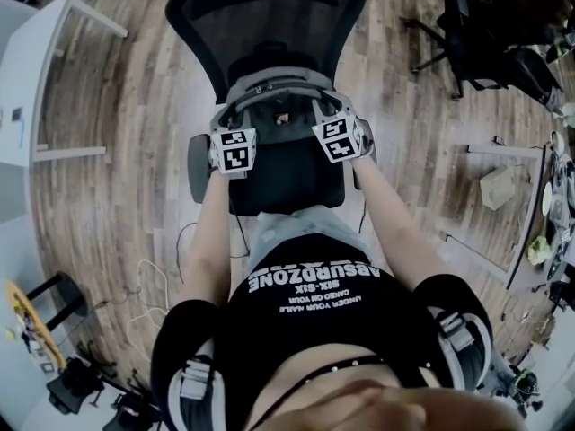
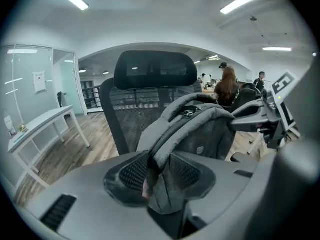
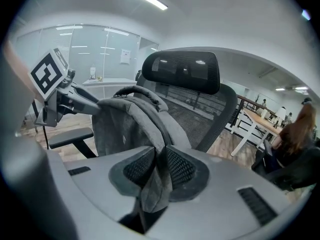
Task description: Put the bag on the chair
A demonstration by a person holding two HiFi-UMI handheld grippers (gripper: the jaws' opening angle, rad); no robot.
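A grey backpack (image 2: 200, 129) stands upright in front of the mesh back of a black office chair (image 1: 269, 25). Whether it rests on the seat (image 1: 287, 187) I cannot tell. My left gripper (image 2: 159, 174) has one grey shoulder strap (image 2: 165, 149) pinched between its ribbed pads. My right gripper (image 3: 159, 171) is shut on the other strap (image 3: 150, 114) of the backpack (image 3: 120, 124). In the head view both marker cubes flank the backpack (image 1: 280, 106), left gripper (image 1: 232, 128) and right gripper (image 1: 334, 119) level with each other.
A black armrest (image 1: 199, 169) juts out at the seat's left. A white desk (image 1: 36, 70) stands at the far left, another black chair (image 1: 485, 43) at the upper right. Cables (image 1: 153, 285) trail over the wooden floor. People (image 2: 227, 86) sit at desks in the background.
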